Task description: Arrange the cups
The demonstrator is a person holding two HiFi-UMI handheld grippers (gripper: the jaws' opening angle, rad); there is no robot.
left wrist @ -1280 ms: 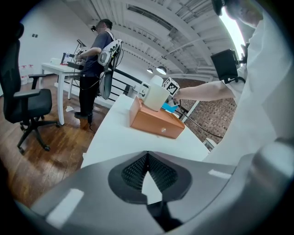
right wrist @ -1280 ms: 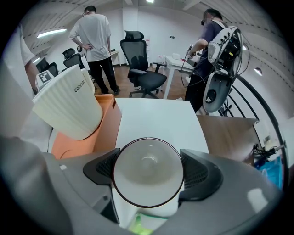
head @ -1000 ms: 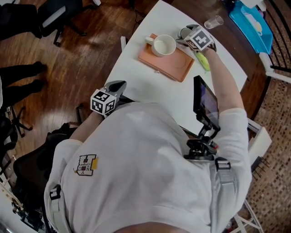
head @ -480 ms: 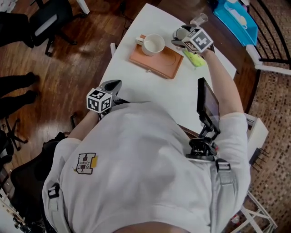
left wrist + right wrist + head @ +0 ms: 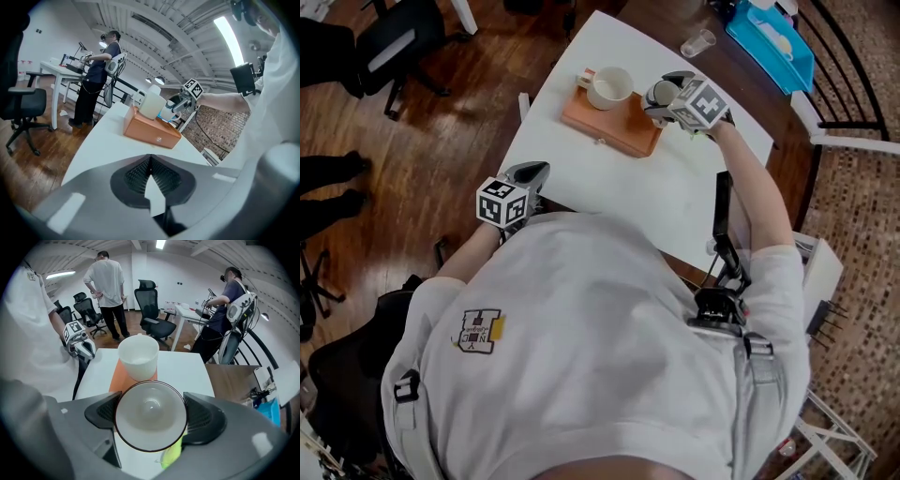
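My right gripper is shut on a pale cup with a dark rim, held in the air just right of the orange tray. In the right gripper view the cup fills the gap between the jaws, mouth toward the camera. A white mug stands on the tray's far end, also seen as the white mug just beyond the held cup. My left gripper hangs shut and empty at the table's left edge, pointing along the table toward the tray.
A clear plastic cup stands at the far table edge, with a blue box beyond it. A yellow-green object lies under the held cup. A dark screen on a mount sits at the near right. People and office chairs stand around.
The right gripper has risen with the cup and moved away from the clear plastic cup, along the tray's right side. The left gripper has stayed in place.
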